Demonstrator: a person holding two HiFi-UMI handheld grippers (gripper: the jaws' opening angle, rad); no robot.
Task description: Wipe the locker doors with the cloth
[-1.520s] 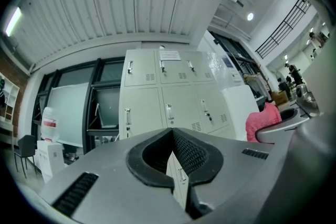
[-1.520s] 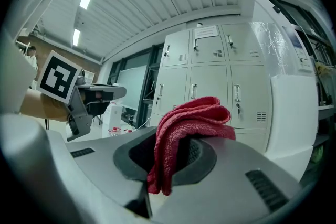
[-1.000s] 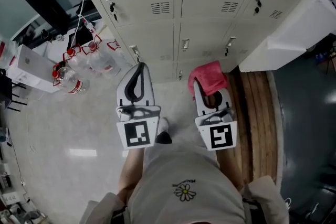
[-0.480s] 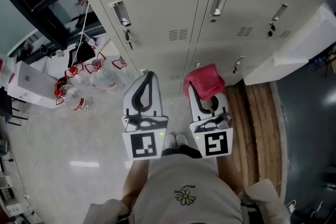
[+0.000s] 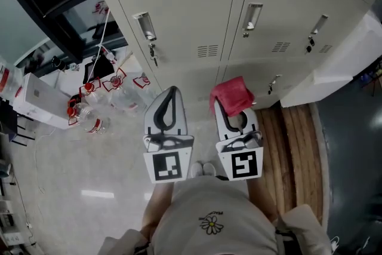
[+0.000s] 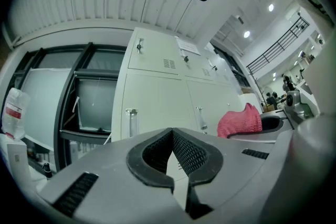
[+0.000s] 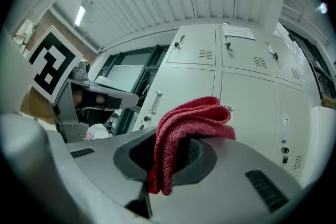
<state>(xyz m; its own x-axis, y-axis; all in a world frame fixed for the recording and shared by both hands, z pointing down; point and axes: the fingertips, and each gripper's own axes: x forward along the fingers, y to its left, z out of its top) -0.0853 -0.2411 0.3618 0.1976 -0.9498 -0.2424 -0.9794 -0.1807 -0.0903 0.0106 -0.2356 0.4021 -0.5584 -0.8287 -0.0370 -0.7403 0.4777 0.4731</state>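
Note:
Beige metal locker doors with handles and key locks fill the top of the head view. My right gripper is shut on a folded red cloth, which sticks up past the fingertips, a short way in front of a lower door. In the right gripper view the cloth drapes over my right gripper, with the lockers behind it. My left gripper is shut and holds nothing, level with the right one. In the left gripper view my left gripper faces a locker door, and the cloth shows at right.
Several plastic water bottles and a white box lie on the pale floor at left, below a dark-framed window. A wooden platform and a white block stand at right. The person's shoes show below the grippers.
The person has stepped closer to the lockers, which now fill more of the view. Both grippers have moved forward together, the cloth still held in the right one.

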